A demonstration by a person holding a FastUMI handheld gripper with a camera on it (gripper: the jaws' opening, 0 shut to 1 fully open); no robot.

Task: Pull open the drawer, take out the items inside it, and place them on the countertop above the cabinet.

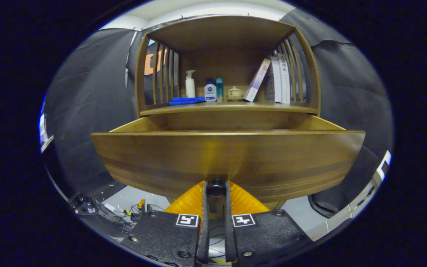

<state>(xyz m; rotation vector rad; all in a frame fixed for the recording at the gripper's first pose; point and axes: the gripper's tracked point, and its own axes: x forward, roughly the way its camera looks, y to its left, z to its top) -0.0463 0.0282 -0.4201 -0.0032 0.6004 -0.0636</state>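
In the gripper view, the gripper is clamped on the dark knob at the 6 o'clock edge of the drawer front, both fingers pressing its sides. The drawer stands pulled out just ahead; its inside is hidden behind the front panel. Beyond it at 12 o'clock, the countertop holds a blue cloth, bottles, a small jar and books.
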